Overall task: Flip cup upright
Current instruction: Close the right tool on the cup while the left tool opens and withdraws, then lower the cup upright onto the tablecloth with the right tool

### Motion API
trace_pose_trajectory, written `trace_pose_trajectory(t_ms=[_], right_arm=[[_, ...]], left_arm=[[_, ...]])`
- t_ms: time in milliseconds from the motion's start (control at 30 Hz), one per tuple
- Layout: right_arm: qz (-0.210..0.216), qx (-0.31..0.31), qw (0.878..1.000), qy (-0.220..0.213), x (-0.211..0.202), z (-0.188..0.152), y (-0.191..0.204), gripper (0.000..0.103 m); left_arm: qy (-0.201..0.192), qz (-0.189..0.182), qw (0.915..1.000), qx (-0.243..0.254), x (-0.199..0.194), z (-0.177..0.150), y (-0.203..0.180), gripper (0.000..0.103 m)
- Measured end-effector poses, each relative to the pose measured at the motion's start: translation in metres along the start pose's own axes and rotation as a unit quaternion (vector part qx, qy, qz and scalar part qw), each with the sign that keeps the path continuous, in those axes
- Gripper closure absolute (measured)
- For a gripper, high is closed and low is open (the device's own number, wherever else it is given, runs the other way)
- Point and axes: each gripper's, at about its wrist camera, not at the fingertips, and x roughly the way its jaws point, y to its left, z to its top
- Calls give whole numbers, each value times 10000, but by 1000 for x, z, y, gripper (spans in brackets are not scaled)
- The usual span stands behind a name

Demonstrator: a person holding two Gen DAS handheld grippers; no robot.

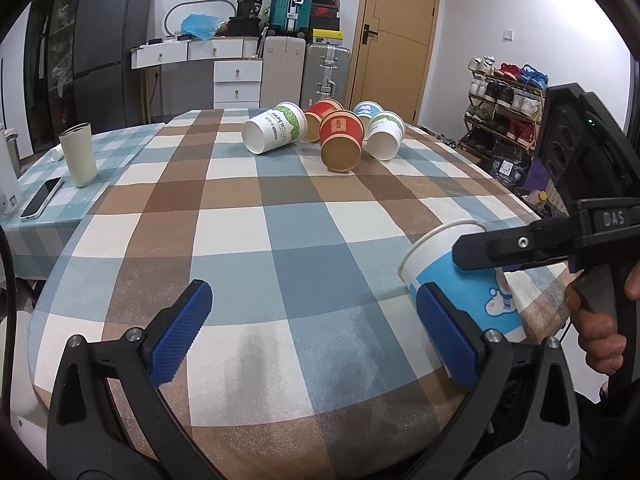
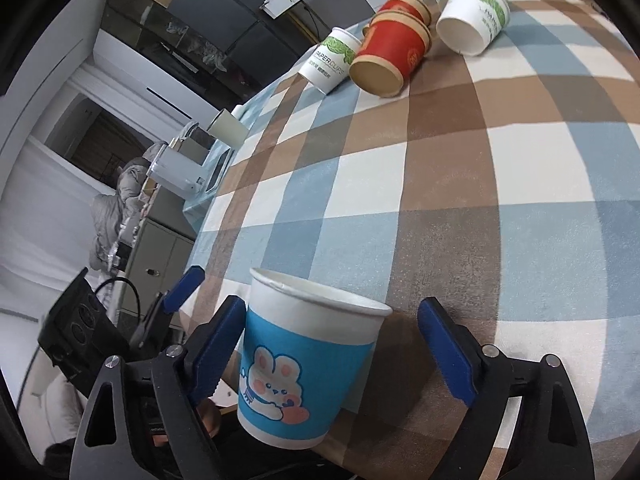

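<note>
Cup: blue paper cup (image 2: pixel 304 364) with a rabbit print and white rim, at the near edge of the desk (image 2: pixel 460 184), mouth open toward the far side; seen tilted from both wrist views, so upright or leaning cannot be told for certain.
Handling: judged very light, thin-walled, easily crushed or dented; smooth printed skin likely a little slippery; empty as far as visible.
Where to hold: mid-wall, on the blue band below the rim, with gentle pressure; rim probably stiffest, base hidden by the desk edge.
Right claw (image 2: pixel 332 344): spread wide around the cup; left pad close against the wall or touching it, cannot tell which; right pad clearly apart; not clamped.
Left claw (image 1: pixel 316 332): spread wide, holding nothing, above the checked cloth beside the cup.
Risk: squeezing hard likely to buckle the wall; a light cup this near the edge could slide or tip off.
Other cups: two white-and-green cups (image 1: pixel 274 128), two red cups (image 1: pixel 341 145) and a blue-and-white one (image 1: pixel 368 110) lying on their sides at the far end, well apart from the claws.
Left side of desk: pale tumbler (image 1: pixel 78 154) standing, phone (image 1: pixel 41 199) lying flat near it.
</note>
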Motion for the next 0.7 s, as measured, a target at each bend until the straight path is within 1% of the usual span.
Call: trace_pose_trajectory(t_ms=[33,133,200,333,400,467,533,600,633,667,700], right_arm=[[14,22,10000,25,1,1,-1,15],[83,-13,9999,127,3,6,-2,21],[159,23,9996,219,4,9,-4,28],[190,-83,9995,233,1,10,-2,30],[151,-156,9996,162,-1,9,0,31],[75,-302,9995,-35,-7,7,4,31],[-49,-529,9980,-336,-15,5,10,31],[-328,-826,9932,-747,-26,2,18,31],[-548,-1013,9884,-987,-31,-1,22,31],[-814,-1249,9806,-1270,-35,-4,29,31],[-968,-1414,9743,-1465,-38,-7,33,31]], left_arm=[[5,2,10000,-7,0,0,0,1],[15,0,10000,-18,0,0,1,1],[15,-4,10000,-17,0,0,1,1],[5,-3,10000,-29,0,0,1,1],[4,1,10000,-36,0,0,1,1],[1,-2,10000,-33,0,0,1,1],[0,2,10000,-36,0,1,2,1],[-4,4,10000,-44,0,1,2,1],[-3,7,10000,-53,0,1,3,1],[-3,14,10000,-61,0,1,3,1],[-2,14,10000,-73,1,1,4,1]])
